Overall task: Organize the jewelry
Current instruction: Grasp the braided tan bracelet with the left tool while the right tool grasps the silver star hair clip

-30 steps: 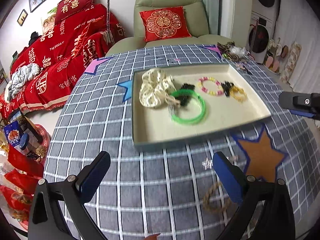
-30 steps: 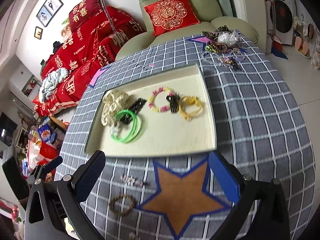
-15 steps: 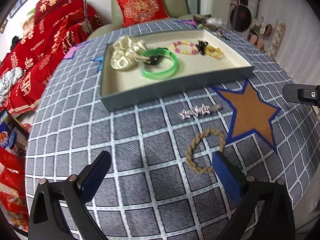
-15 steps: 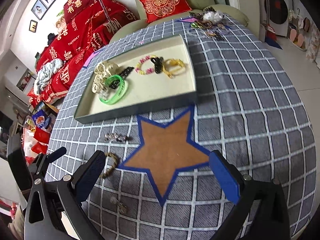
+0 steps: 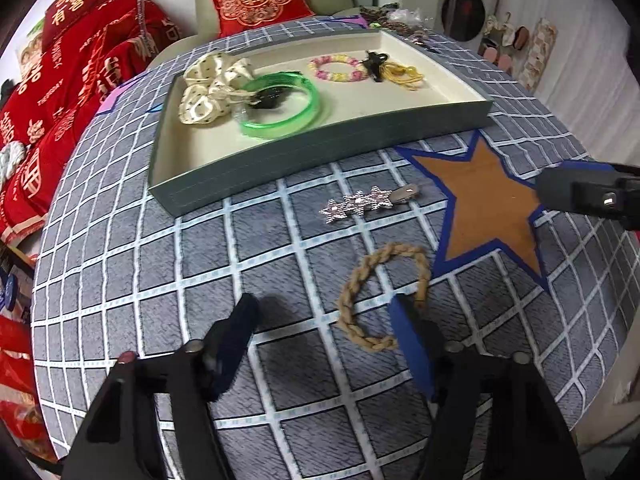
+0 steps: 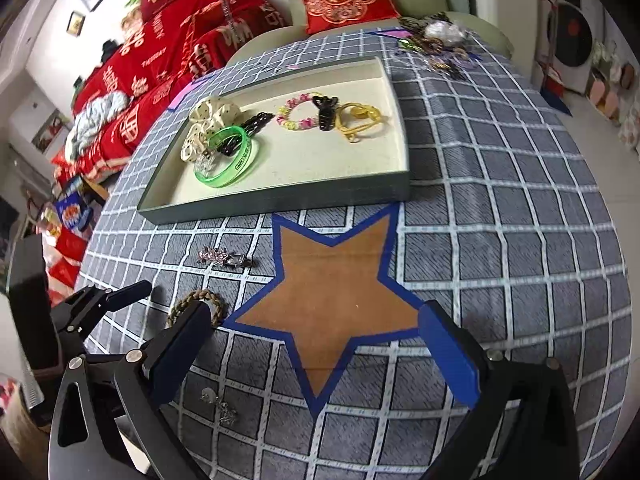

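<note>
The red bedding (image 5: 60, 80) beyond the tray carries gold Chinese characters and small English words; I can read "THURSDAY" (image 5: 50, 92) and little else. The green bangle (image 6: 228, 156) in the tray has a dark printed label too small to read.

My left gripper (image 5: 324, 320) is closing over the tablecloth (image 5: 120, 260) in front of the tray (image 5: 320, 142). The braided tan hair tie (image 5: 380, 292) lies flat between my fingers, its right edge against the blue right finger (image 5: 412, 344), which hides part of the loop; the pads do not press it yet. The star hair clip (image 5: 360, 204) lies between the hair tie and the tray's front wall.

My right gripper (image 6: 312, 340) stands wide and holds nothing, above the brown star patch (image 6: 332, 292) in front of the tray. A small silver piece (image 6: 220, 404) near my left finger (image 6: 180, 348) is too blurred to name.

In the tray lie a cream dotted scrunchie (image 5: 212, 88), a pink-and-yellow bead bracelet (image 5: 338, 70), a black claw clip (image 5: 374, 64) and yellow hair ties (image 5: 404, 76). A tangled jewelry heap (image 6: 436, 46) beyond the tray is indistinct.
</note>
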`<state>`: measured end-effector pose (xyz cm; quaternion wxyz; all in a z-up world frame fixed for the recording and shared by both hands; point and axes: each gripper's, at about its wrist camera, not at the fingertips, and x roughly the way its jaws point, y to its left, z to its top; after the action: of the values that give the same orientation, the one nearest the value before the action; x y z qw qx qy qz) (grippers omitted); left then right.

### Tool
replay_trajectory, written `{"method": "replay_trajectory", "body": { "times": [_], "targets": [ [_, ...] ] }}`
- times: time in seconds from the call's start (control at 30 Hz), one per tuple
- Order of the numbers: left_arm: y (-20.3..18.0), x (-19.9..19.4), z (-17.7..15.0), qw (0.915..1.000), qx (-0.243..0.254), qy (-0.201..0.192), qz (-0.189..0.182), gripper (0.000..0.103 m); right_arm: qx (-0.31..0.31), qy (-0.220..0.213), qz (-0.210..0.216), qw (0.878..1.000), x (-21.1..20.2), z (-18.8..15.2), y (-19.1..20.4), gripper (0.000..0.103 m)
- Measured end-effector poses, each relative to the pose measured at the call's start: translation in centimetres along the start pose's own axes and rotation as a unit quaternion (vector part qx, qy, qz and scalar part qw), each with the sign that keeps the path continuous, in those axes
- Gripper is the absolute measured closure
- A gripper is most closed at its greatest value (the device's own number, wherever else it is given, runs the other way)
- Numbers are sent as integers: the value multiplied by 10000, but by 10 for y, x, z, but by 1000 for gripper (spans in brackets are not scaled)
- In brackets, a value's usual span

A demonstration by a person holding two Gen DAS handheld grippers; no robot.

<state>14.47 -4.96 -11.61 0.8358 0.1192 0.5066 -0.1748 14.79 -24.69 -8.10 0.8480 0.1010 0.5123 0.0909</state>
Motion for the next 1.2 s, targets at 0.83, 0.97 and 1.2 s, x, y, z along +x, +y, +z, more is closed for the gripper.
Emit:
{"method": "replay_trajectory", "body": {
  "times": [0.83,0.97,1.2],
  "targets": [
    [25,-13,-20,9990,-426,-89,-137,89,-1825,224,110,9829,53,16,68,28],
    [29,-14,-24,9989,-458,-99,-93,89,-2270,255,-5,9736,61,14,83,28],
    [31,-16,-27,9987,-494,-106,-85,89,-2773,439,-134,9597,76,14,98,37]
  ]
}}
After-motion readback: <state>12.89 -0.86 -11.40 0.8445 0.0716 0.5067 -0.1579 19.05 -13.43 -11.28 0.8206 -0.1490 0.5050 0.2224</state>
